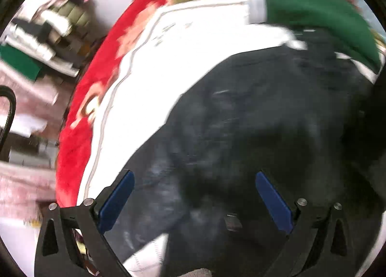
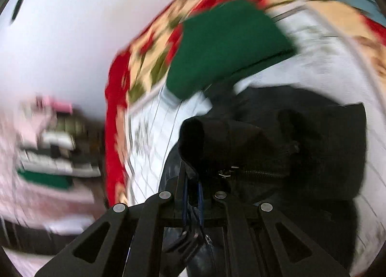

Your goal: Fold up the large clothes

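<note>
A large black jacket (image 1: 260,120) lies spread on a white sheet (image 1: 193,43) on the bed. My left gripper (image 1: 193,180) hovers over it, its blue pads (image 1: 115,202) wide apart and empty. In the right wrist view the jacket (image 2: 301,137) shows its hood and a zipper (image 2: 255,174). My right gripper (image 2: 193,185) is shut on a fold of the black jacket, lifted in front of the camera. Both views are blurred by motion.
A folded green garment lies at the far side of the sheet (image 1: 313,9), also in the right wrist view (image 2: 226,47). A red floral blanket (image 1: 96,79) covers the bed edge. A stack of folded clothes (image 2: 55,156) sits left, off the bed.
</note>
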